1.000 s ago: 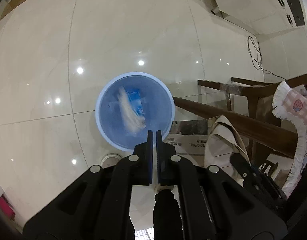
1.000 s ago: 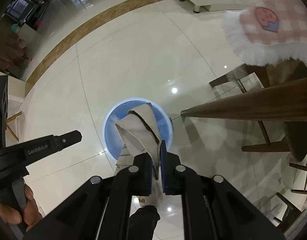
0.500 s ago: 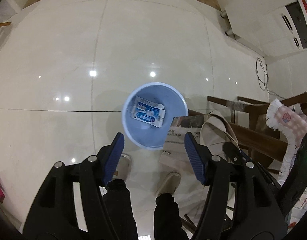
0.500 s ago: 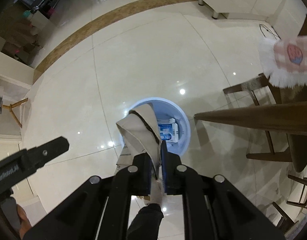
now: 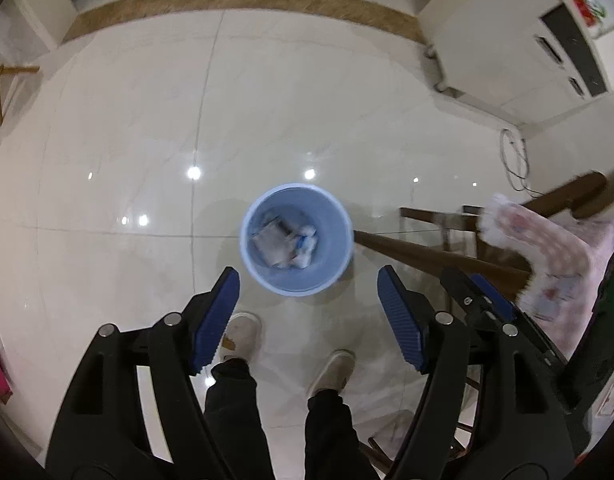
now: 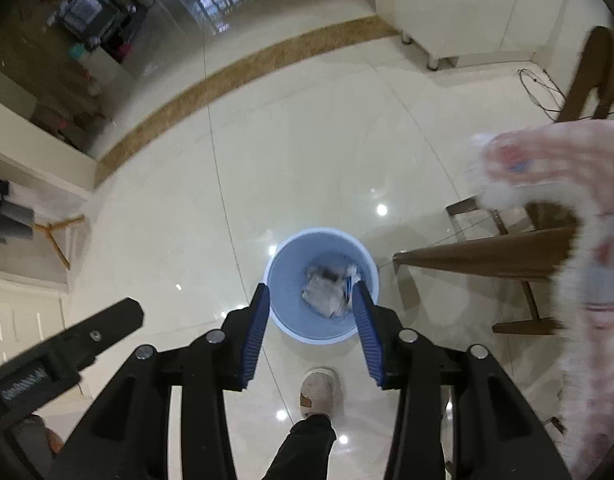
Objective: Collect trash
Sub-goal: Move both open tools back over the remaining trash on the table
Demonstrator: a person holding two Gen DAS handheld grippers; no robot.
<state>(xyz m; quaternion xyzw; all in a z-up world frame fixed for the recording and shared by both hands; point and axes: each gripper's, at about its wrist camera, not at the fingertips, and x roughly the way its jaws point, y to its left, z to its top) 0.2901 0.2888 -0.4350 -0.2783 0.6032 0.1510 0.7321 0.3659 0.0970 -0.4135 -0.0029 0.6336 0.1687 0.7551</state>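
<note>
A round light-blue bin (image 5: 297, 238) stands on the pale tiled floor, far below both grippers. Paper trash (image 5: 273, 246) and a blue-and-white packet (image 5: 305, 244) lie inside it. My left gripper (image 5: 309, 280) hangs high over the bin's near rim, its jaws opening wide with nothing between them. In the right wrist view the same bin (image 6: 322, 284) holds the crumpled paper (image 6: 325, 290). My right gripper (image 6: 311, 296) is above it with its jaws opening, and nothing is held between the blue pads.
A wooden table edge (image 5: 439, 254) and chairs (image 6: 503, 276) stand right of the bin, with a pink fringed cloth (image 6: 579, 208) draped there. The person's feet in pale slippers (image 5: 241, 334) are just in front of the bin. White cabinets (image 5: 503, 36) and a cable (image 5: 515, 164) lie at the far right.
Both grippers rose well above the bin. The left opened and its packet dropped in. The right opened too; the folded paper it held now lies in the bin.
</note>
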